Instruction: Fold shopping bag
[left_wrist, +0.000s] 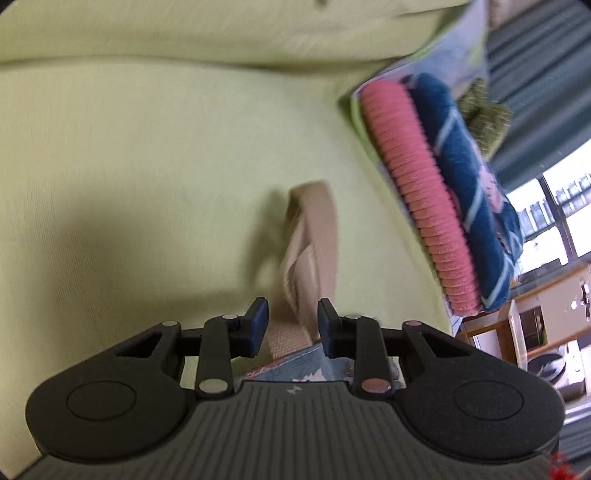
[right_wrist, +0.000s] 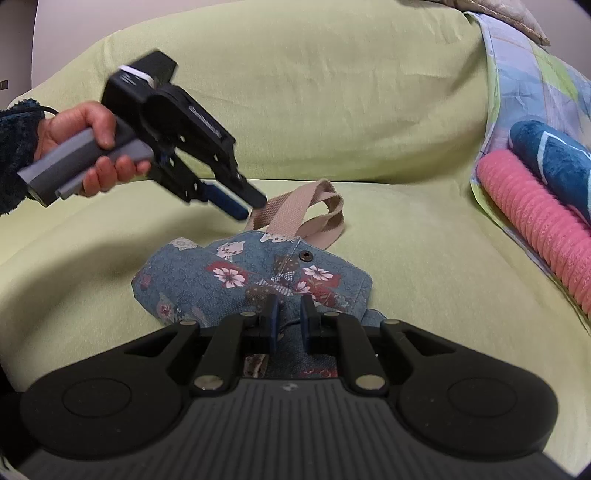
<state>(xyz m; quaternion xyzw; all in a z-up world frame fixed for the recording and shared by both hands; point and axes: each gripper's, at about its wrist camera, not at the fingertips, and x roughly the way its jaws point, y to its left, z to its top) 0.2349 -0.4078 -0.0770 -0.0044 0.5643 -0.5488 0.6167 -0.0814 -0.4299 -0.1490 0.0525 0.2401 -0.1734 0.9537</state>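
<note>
The blue floral cotton shopping bag (right_wrist: 255, 280) looks matt and soft, its beige webbing handles (right_wrist: 310, 210) coarsely woven. The pale green sofa cover (right_wrist: 314, 110) is smooth cloth. On the right, a pink ribbed towel roll (right_wrist: 535, 225) looks fuzzy.

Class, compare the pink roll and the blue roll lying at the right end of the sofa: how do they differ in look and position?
The pink roll is plain pink with fine ribbing; the blue roll is plush dark blue with pale diagonal stripes. The pink roll lies on the seat side, nearer the floral bag; the blue roll lies behind it, toward the sofa's end. Both lie side by side, touching, on a patterned cloth.
</note>
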